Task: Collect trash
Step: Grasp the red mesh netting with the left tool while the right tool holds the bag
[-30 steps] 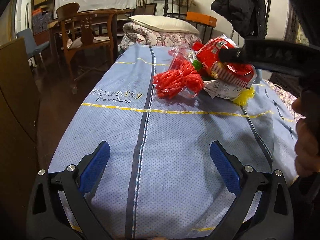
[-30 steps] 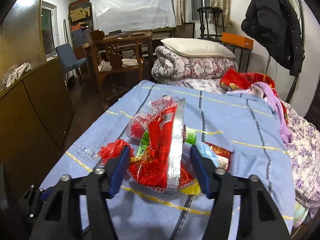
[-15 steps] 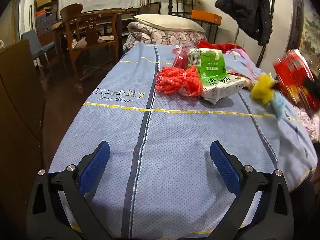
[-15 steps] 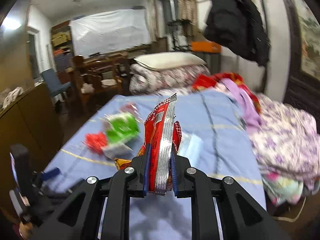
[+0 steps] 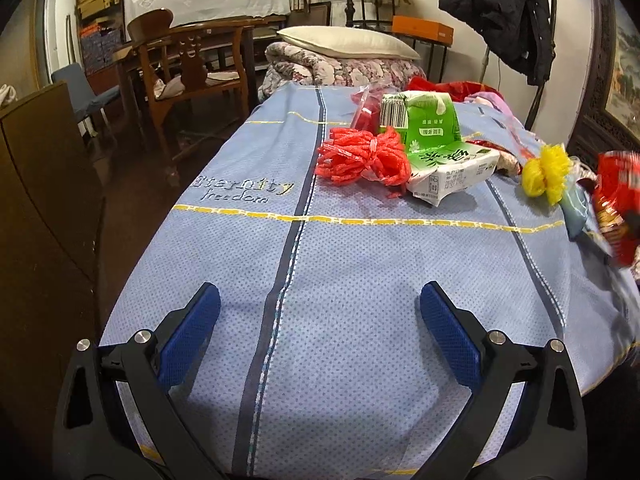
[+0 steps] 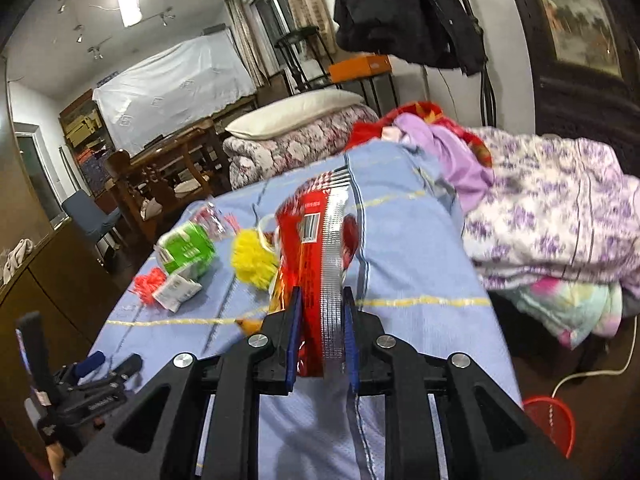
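My right gripper [image 6: 320, 312] is shut on a red and silver snack bag [image 6: 320, 248] and holds it upright above the blue bedspread [image 6: 408, 264]; the bag also shows, blurred, at the right edge of the left wrist view [image 5: 616, 208]. On the bedspread [image 5: 320, 280] lie a red string bundle [image 5: 364, 156], a green tissue pack [image 5: 432, 128], a white and green wrapper [image 5: 452, 172] and a yellow pompom [image 5: 546, 170]. My left gripper [image 5: 320, 340] is open and empty, low over the near end of the bed.
A red basket [image 6: 550, 420] stands on the floor at the bed's right. Piled floral bedding [image 6: 560, 208] lies on the right side. A folded quilt and pillow [image 5: 344, 52] sit at the far end. A wooden chair [image 5: 188, 72] and a cabinet [image 5: 44, 184] stand to the left.
My right gripper closed on the snack bag, lifted it off the trash pile and carried it right, toward the bed's edge. The left gripper stayed still and open.
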Tool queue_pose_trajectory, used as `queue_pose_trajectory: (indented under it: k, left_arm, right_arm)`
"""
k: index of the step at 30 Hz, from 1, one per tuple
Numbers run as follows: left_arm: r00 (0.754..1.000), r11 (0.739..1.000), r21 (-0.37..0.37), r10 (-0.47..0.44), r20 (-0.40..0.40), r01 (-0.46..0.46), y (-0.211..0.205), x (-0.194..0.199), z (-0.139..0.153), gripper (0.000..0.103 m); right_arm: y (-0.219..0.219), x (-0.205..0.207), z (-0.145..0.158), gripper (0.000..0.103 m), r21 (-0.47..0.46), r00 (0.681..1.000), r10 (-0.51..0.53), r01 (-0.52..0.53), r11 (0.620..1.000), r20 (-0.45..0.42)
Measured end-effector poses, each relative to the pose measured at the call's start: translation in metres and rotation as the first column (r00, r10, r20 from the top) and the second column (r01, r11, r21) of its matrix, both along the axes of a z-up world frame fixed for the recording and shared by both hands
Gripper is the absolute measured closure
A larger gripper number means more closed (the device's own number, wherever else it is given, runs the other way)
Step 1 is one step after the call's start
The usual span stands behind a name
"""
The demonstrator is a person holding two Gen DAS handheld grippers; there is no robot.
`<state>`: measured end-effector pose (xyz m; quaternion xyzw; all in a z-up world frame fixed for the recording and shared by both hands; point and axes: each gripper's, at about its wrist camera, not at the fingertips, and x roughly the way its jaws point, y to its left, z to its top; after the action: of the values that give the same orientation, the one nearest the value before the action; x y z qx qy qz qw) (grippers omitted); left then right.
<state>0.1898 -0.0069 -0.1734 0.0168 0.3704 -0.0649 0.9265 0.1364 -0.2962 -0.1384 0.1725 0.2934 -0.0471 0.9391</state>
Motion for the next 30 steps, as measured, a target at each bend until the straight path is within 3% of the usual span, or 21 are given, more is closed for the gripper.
queue_pose_trajectory:
  k: [3,8,10,11,12,21,26,29,30]
  left_arm:
    - [1.000,0.999,-0.047,-0.006,-0.001,0.006,0.006,0.000,0.002,0.007]
    - [1.000,0.995,-0.099,-0.005,-0.016,0.003,0.013,0.001,0.006,0.007]
    - [0.999,0.992,-0.122,0.003,-0.033,-0.007,0.016,0.006,0.009,0.007]
    - [0.999,0.991,-0.134,0.003,-0.037,-0.007,0.017,0.009,0.011,0.007]
    - [0.999,0.990,-0.142,0.004,-0.039,-0.009,0.017,0.014,0.014,0.007]
    - [1.000,0.993,-0.117,-0.023,0.016,0.025,-0.009,0.066,0.046,0.007]
    - [0.999,0.995,-0.096,-0.025,-0.035,0.021,-0.030,0.099,0.031,0.007]
    - [0.995,0.997,-0.065,0.027,-0.094,-0.033,-0.031,0.110,0.018,0.007]
    - [0.993,0.995,-0.086,0.040,-0.112,-0.049,-0.026,0.114,0.017,0.007]
  right_arm:
    - [-0.006,0.003,-0.017,0.061,0.032,1.000,-0.017,0.018,0.999,-0.013]
    - [-0.017,0.002,-0.023,0.054,0.082,0.999,-0.024,0.022,0.996,0.030]
    - [-0.020,0.003,-0.026,0.057,0.104,0.999,-0.016,0.012,0.995,0.036]
    - [-0.021,0.004,-0.027,0.075,0.122,0.999,0.001,-0.006,0.993,0.046]
    - [-0.021,0.004,-0.028,0.079,0.128,0.998,0.019,-0.025,0.991,0.053]
    - [-0.014,0.010,-0.031,0.075,0.127,0.998,0.051,-0.056,0.990,0.044]
    - [-0.020,0.012,-0.034,0.074,0.157,0.998,0.052,-0.058,0.986,0.041]
    - [-0.022,0.012,-0.034,0.070,0.166,0.998,0.045,-0.051,0.985,0.041]
    - [-0.022,0.011,-0.034,0.069,0.171,0.998,0.040,-0.047,0.984,0.043]
